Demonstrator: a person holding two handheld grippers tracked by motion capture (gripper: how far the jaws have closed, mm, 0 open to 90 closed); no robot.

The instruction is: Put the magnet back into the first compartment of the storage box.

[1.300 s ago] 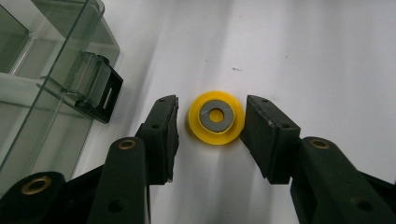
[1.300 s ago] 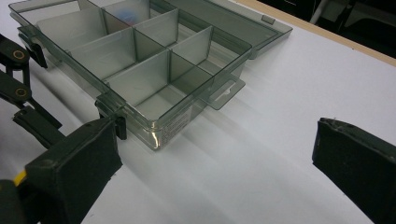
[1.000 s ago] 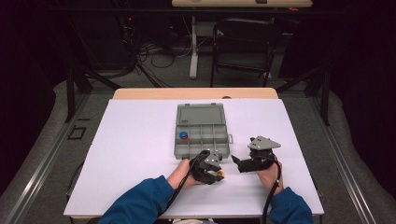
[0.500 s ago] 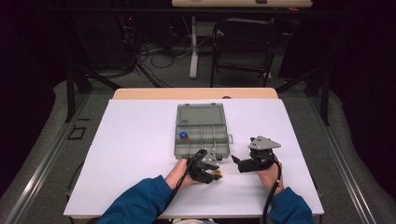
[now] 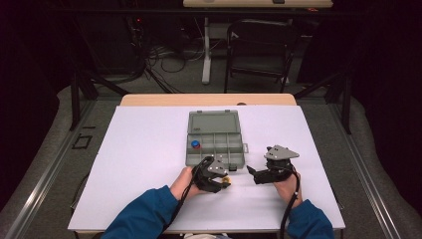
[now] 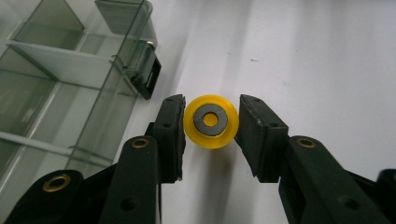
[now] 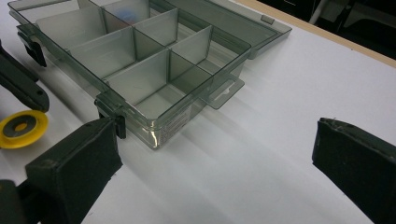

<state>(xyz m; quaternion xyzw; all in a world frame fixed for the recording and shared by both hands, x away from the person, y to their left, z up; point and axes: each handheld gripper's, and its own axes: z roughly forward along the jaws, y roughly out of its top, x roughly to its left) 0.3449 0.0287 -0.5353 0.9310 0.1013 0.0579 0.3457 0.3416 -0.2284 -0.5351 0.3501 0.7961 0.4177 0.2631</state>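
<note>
A smoky-grey translucent plastic compartment box (image 5: 215, 147) sat open on the white table top (image 5: 139, 164), its flat lid (image 5: 214, 121) folded back toward twelve o'clock. In the high view, the compartment at the box's nine o'clock edge held a small round piece, blue with a touch of red (image 5: 195, 145); the other cells that could be seen looked bare. From the right gripper view, the same box (image 7: 140, 70) showed upright dividers, a hang tab at its near side and a dark latch at its corner, with a blur of blue (image 7: 122, 13) in a far cell.

The small yellow plastic disc with a grey metal ring at its centre (image 6: 211, 121) lay on the table outside the box, just off its six o'clock edge, near the latch (image 6: 147, 77). The left gripper (image 6: 211, 122) had its two black pads on either side of the disc, the left-hand one touching or almost touching its rim and the other a hair away; whether they actually pressed on it could not be told. In the high view this gripper (image 5: 222, 181) sat at about seven o'clock from the box's near right corner.

The right gripper (image 7: 215, 154) stood released, jaws wide apart with nothing between them, facing the box's near corner. The yellow disc (image 7: 22, 128) showed at nine o'clock in its view.
</note>
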